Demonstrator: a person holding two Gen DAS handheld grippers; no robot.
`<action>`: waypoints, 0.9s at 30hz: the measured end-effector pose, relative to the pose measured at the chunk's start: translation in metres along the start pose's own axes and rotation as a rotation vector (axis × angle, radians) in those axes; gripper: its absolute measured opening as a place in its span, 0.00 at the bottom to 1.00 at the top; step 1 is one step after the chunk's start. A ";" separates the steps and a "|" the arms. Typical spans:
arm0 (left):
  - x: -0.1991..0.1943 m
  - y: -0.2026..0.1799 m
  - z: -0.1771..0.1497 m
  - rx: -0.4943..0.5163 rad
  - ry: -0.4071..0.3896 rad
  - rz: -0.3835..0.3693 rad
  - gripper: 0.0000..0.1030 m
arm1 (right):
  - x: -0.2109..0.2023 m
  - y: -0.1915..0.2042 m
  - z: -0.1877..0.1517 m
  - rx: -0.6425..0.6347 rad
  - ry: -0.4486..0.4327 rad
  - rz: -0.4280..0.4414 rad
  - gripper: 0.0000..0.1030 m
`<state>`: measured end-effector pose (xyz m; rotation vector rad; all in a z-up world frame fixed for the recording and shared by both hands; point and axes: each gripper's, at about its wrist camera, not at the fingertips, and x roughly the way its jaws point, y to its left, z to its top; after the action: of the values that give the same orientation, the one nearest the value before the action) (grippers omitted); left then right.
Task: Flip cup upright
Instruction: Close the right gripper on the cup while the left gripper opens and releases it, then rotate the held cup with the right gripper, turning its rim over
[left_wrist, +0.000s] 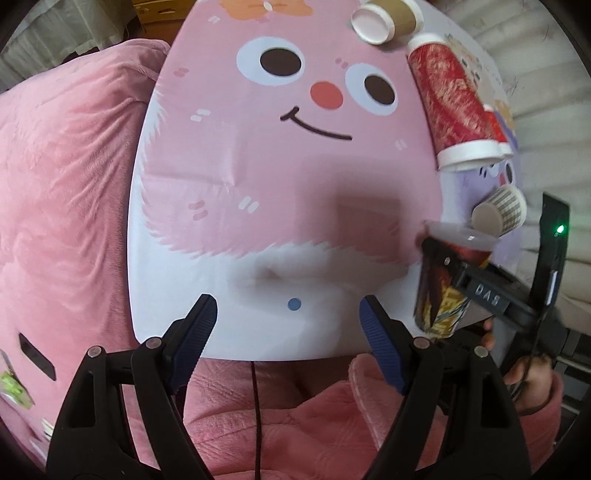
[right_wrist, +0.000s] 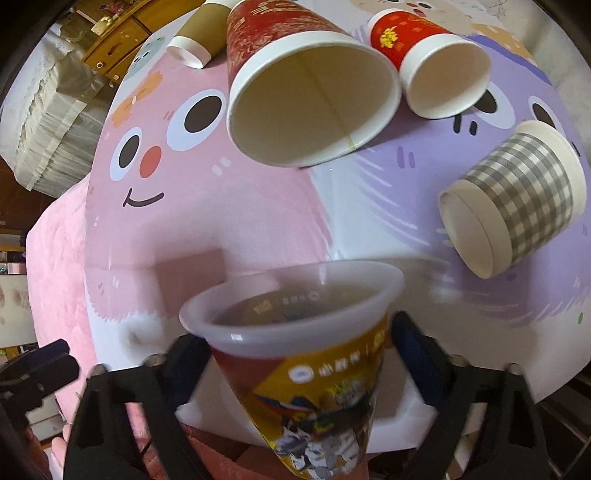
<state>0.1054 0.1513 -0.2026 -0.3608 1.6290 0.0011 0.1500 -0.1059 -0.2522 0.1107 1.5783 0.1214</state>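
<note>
A tabletop (right_wrist: 122, 258) covered with a cartoon print, a pink face on one side and a purple one on the other, is seen against a pink plush blanket (left_wrist: 66, 177). A printed plastic cup (right_wrist: 314, 369) with a translucent white rim is gripped by the right tool (right_wrist: 295, 343), its blue-padded fingers (right_wrist: 410, 339) closed on the cup's sides just below the rim. The cup is held clear of the tabletop, mouth pointing away from the tool and slightly up, base toward the camera. In the left wrist view the same cup (left_wrist: 443, 295) is seen upright in the right tool (left_wrist: 476, 284), off to the right of the left tool.

Ahead of the right tool, a large red paper cup (right_wrist: 303, 74) is lying on its side with its mouth toward the tool. Just to its right a smaller red cup (right_wrist: 428, 55) is lying the same way. Further right, a checked cup (right_wrist: 517, 199) is lying with its base toward the tool. Ahead and to the left, a brown cup (right_wrist: 199, 33) with a white rim is also on its side.

The left tool (left_wrist: 288, 332) is held open with nothing between its fingers (left_wrist: 195, 332), above the near edge of the tabletop.
</note>
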 end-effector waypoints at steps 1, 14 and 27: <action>0.001 -0.001 0.001 0.001 -0.001 0.001 0.75 | 0.002 0.002 0.002 -0.005 0.005 -0.003 0.77; 0.002 -0.018 -0.002 0.049 0.001 0.018 0.75 | -0.043 0.006 -0.009 -0.066 -0.217 0.042 0.75; 0.004 -0.031 -0.015 0.045 -0.002 0.080 0.75 | -0.087 0.010 -0.078 -0.304 -0.804 0.040 0.75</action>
<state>0.0977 0.1172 -0.1981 -0.2610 1.6377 0.0256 0.0733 -0.1089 -0.1642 -0.0473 0.7435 0.3044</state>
